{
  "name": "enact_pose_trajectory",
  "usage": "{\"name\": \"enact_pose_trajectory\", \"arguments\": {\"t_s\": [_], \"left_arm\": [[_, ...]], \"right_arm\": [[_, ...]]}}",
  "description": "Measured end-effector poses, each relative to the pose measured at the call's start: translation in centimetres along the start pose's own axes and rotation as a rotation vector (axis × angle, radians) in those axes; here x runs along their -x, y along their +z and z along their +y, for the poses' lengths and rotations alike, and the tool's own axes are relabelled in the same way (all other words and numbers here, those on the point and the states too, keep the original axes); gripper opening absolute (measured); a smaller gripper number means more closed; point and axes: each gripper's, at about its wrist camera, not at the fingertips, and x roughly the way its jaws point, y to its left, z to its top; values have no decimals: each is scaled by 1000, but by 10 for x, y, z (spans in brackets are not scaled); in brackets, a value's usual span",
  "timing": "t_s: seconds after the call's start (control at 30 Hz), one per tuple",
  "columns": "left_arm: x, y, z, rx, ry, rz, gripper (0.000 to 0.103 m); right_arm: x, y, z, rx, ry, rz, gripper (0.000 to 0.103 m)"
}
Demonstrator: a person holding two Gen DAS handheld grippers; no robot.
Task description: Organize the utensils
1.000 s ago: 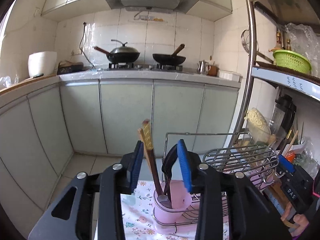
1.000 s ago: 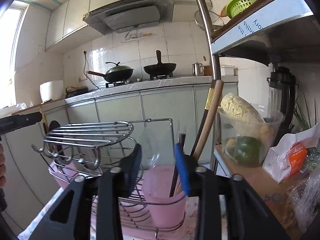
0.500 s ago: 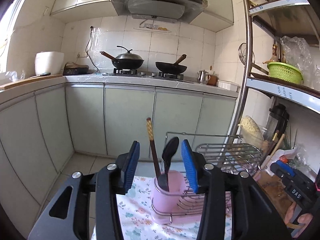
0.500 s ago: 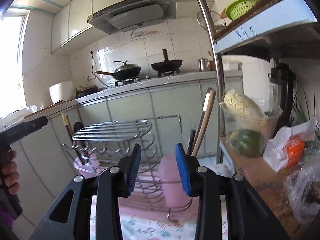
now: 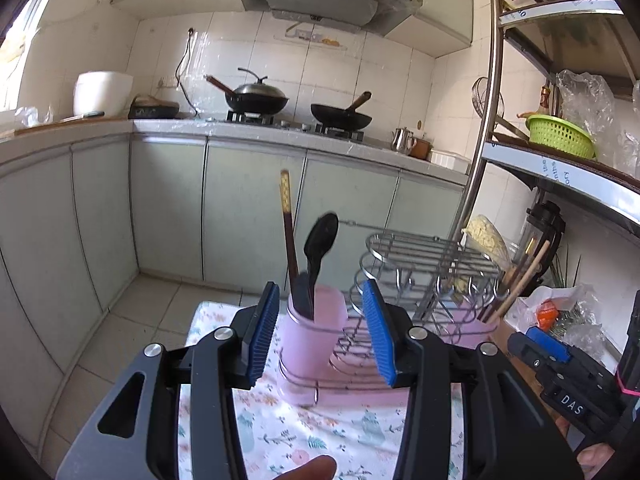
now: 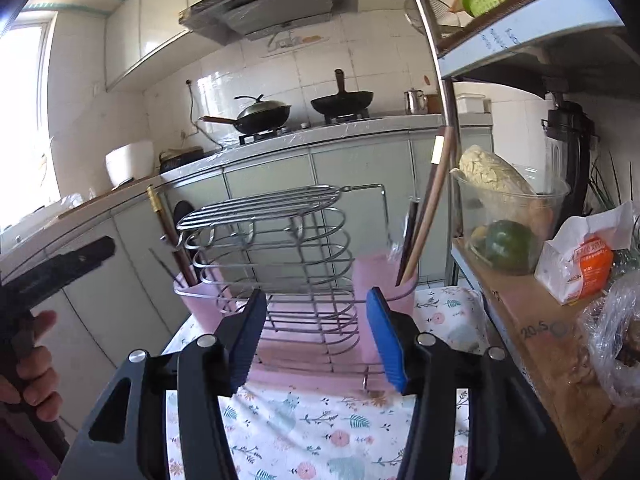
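Bright daylight from the window (image 6: pixel 24 92), blown out white; glare on wall tiles (image 5: pixel 224 60); edges bowed, corners dark.

Your left gripper (image 5: pixel 322 330) and right gripper (image 6: pixel 316 334) look alike: black angular frames with triangular cut-outs, silver round screws at the pivots, and fingers (image 5: pixel 262 330) faced with blue ribbed pads. A purple sleeve (image 6: pixel 24 462) shows at your left wrist.

Floral tablecloth (image 6: pixel 320 420) on table; wire rack (image 6: pixel 304 280) on cloth.
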Motion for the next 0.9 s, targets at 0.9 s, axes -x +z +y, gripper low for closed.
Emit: {"name": "enact_pose_trajectory", "arguments": {"t_s": [0.9], "left_arm": [[-3, -34, -24, -51, 16, 80, 44]], "right_arm": [[16, -13, 11, -3, -33, 26, 51]]}}
